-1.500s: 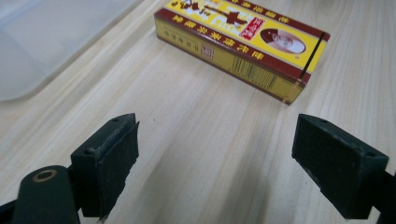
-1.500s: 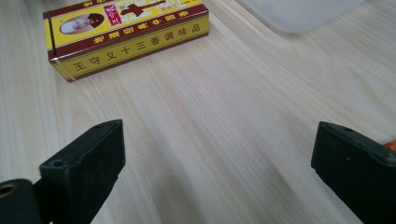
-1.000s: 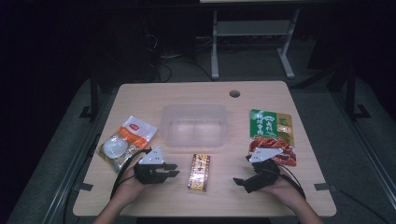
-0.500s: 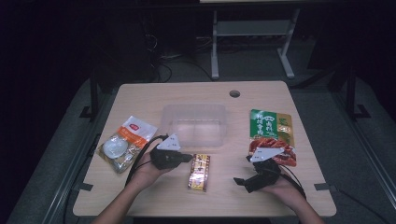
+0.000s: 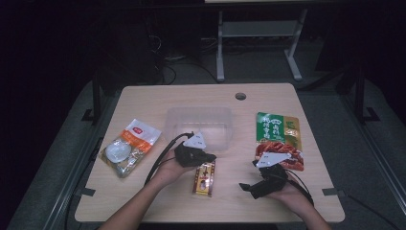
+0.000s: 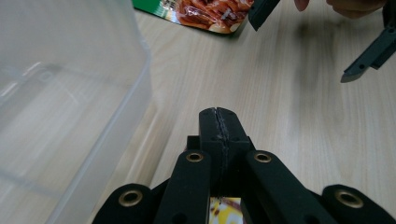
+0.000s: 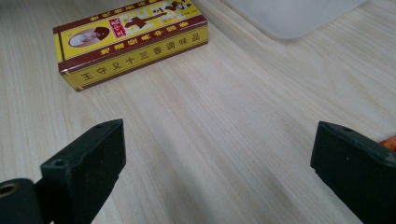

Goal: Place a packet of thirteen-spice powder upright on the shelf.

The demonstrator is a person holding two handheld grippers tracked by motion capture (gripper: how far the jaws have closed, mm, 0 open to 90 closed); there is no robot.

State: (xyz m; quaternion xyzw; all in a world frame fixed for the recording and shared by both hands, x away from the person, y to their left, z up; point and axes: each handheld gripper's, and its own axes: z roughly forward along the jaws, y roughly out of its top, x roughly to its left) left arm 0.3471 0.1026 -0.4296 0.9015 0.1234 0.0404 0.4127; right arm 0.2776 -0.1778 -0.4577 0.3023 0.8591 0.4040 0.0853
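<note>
Left gripper [image 5: 208,158] hovering over top end of yellow spice box [image 5: 204,178], jaws pressed together, gripping nothing. Box lying flat mid-table, just below clear tub [image 5: 198,125]. Looking light, stiff cardboard, glossy; pinching long sides seems safest. Right gripper [image 5: 246,187] resting wide apart, idle.
</note>
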